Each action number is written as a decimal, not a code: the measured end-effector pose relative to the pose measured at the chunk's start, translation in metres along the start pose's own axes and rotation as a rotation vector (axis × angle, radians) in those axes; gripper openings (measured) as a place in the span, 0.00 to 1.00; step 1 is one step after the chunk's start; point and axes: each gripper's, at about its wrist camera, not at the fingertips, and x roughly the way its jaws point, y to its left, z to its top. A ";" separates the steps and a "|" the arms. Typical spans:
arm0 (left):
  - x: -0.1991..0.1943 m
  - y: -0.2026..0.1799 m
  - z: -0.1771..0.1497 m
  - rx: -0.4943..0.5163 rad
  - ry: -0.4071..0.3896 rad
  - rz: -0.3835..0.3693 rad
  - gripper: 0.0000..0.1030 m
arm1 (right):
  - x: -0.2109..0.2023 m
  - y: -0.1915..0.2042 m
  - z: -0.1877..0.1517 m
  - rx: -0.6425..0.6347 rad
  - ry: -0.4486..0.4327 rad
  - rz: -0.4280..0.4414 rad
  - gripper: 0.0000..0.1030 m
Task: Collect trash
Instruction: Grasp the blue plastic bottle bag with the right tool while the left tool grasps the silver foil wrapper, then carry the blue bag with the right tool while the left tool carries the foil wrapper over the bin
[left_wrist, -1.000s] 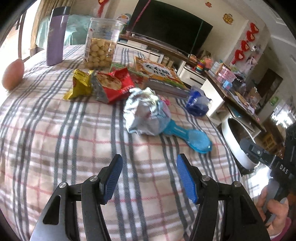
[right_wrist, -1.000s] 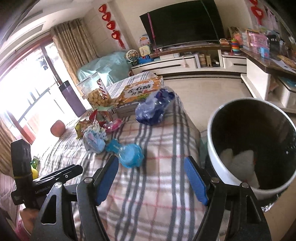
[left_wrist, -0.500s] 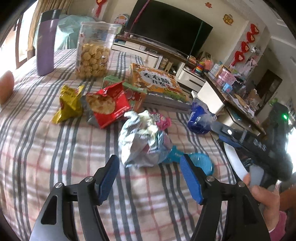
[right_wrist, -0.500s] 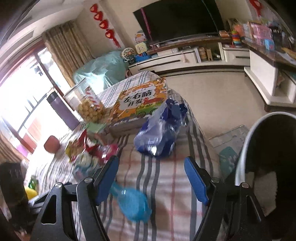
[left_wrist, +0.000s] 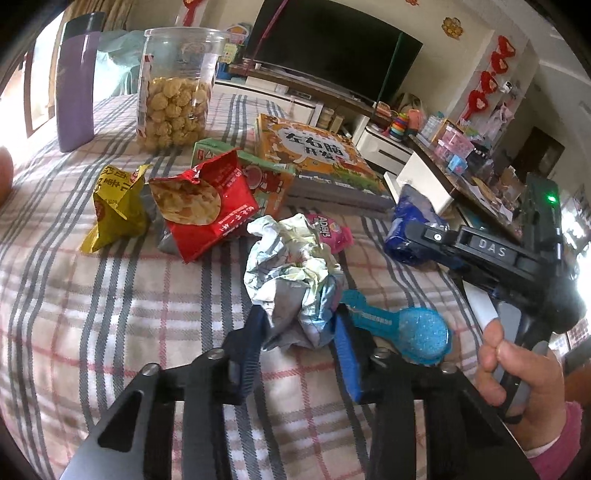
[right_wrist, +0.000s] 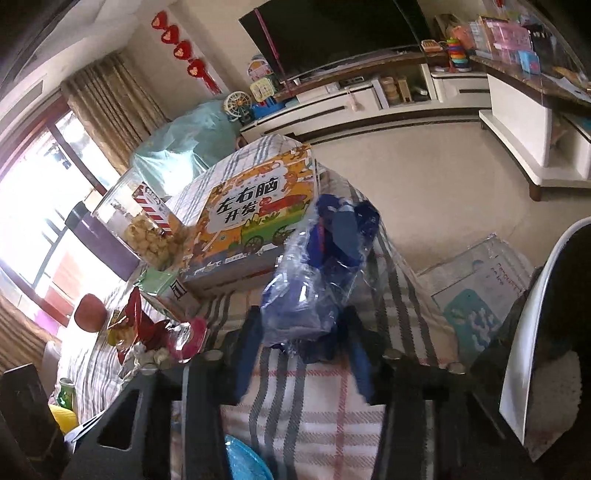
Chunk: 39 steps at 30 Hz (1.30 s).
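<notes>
A crumpled silver wrapper (left_wrist: 291, 266) lies on the plaid tablecloth (left_wrist: 110, 314). My left gripper (left_wrist: 300, 325) is closing, and both blue pads press the wrapper's lower folds. A blue plastic bag (right_wrist: 321, 266) sits at the table's edge in front of a picture book (right_wrist: 255, 210). My right gripper (right_wrist: 300, 321) is closing too, its pads squeezing the bag's near end. In the left wrist view the same blue plastic bag (left_wrist: 406, 221) lies to the right under the other tool, which a hand (left_wrist: 517, 373) holds.
A red snack bag (left_wrist: 207, 206), a yellow wrapper (left_wrist: 114, 206) and a pink packet (left_wrist: 332, 230) lie nearby. A teal scoop (left_wrist: 406, 328) lies beside the wrapper. A biscuit jar (left_wrist: 173, 85) and purple flask (left_wrist: 75, 85) stand behind. A white-rimmed bin (right_wrist: 535, 350) stands right of the table.
Both grippers moved forward across the table and narrowed. The left pads came around the crumpled wrapper and the right pads around the blue bag.
</notes>
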 end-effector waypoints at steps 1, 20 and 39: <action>-0.001 0.000 0.000 -0.002 -0.003 -0.002 0.31 | -0.002 0.001 -0.001 -0.004 -0.003 -0.001 0.35; -0.052 -0.005 -0.026 0.012 -0.046 -0.056 0.24 | -0.087 0.018 -0.044 -0.101 -0.056 0.027 0.32; -0.044 -0.063 -0.043 0.126 0.007 -0.137 0.24 | -0.146 -0.009 -0.089 -0.094 -0.084 -0.007 0.32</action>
